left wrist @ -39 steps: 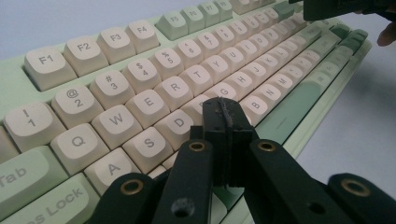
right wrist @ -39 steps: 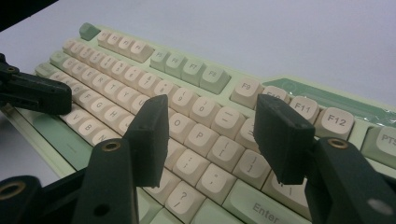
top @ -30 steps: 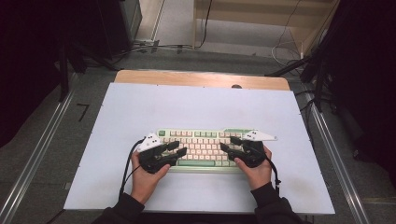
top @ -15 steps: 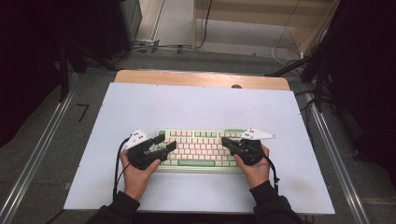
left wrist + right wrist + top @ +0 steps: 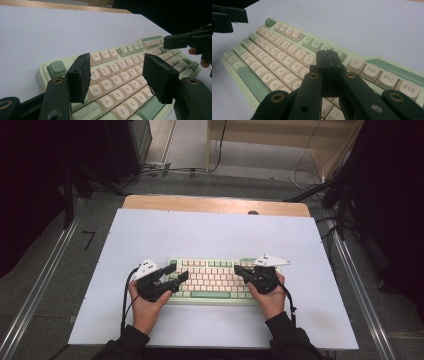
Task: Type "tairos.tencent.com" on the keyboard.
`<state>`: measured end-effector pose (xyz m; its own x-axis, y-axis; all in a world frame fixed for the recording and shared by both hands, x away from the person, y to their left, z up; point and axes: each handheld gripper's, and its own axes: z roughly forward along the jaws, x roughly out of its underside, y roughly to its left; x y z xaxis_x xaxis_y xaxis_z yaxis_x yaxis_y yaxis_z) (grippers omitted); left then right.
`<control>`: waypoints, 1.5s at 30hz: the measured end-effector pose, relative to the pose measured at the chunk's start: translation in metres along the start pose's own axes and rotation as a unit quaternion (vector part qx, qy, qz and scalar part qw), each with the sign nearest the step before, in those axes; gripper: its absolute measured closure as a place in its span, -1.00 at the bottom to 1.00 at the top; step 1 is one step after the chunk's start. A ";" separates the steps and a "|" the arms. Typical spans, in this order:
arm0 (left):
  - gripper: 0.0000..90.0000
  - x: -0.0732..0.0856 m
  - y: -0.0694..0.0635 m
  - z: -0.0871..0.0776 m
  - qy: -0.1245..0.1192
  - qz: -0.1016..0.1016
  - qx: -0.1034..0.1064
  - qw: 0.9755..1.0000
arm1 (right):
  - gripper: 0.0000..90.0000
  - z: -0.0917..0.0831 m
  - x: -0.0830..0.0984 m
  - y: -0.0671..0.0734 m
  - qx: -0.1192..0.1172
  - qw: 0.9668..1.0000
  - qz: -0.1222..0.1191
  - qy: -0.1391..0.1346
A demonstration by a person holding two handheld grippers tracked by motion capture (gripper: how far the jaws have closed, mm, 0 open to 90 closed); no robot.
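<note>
Both hands slid outward; right gripper (image 5: 239,269) now pinched closed, left gripper (image 5: 177,272) spread, could mash neighbouring keys on keyboard (image 5: 215,277).

The keyboard (image 5: 212,279) occupies the near centre of the surface (image 5: 210,232), with both tongs over its ends. Open surface lies beyond the keyboard and to both sides. Between the two tongs, the middle keys stand uncovered.

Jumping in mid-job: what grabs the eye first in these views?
A green and cream keyboard lies near the front of the white table. The left tongs hover open over its left end, while the right tongs, jaws pressed together, point down at keys on its right half.
</note>
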<state>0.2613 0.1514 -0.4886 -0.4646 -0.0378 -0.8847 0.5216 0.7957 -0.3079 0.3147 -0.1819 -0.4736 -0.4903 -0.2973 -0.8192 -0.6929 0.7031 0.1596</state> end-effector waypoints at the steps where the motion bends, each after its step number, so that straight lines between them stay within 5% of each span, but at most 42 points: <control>1: -0.10 0.000 0.000 0.000 0.000 0.000 -0.001 1.000 | 0.95 0.000 0.000 0.000 0.000 1.000 0.000 0.000; 15: -0.10 0.000 0.001 0.000 0.005 -0.001 -0.002 1.000 | 0.95 0.006 -0.001 0.003 -0.004 1.000 -0.007 0.008; 27: -0.10 0.001 0.001 0.001 0.006 0.000 -0.002 1.000 | 0.95 0.020 0.002 0.009 -0.002 0.998 -0.019 0.052; 45: -0.10 0.001 0.000 0.001 0.007 -0.001 -0.002 1.000 | 0.95 0.023 0.002 0.009 0.000 0.998 -0.021 0.059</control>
<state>0.2619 0.1510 -0.4900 -0.4757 -0.0311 -0.8790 0.5178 0.7979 -0.3085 0.3192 -0.1614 -0.4861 -0.5189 -0.4007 -0.7551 -0.7142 0.6886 0.1253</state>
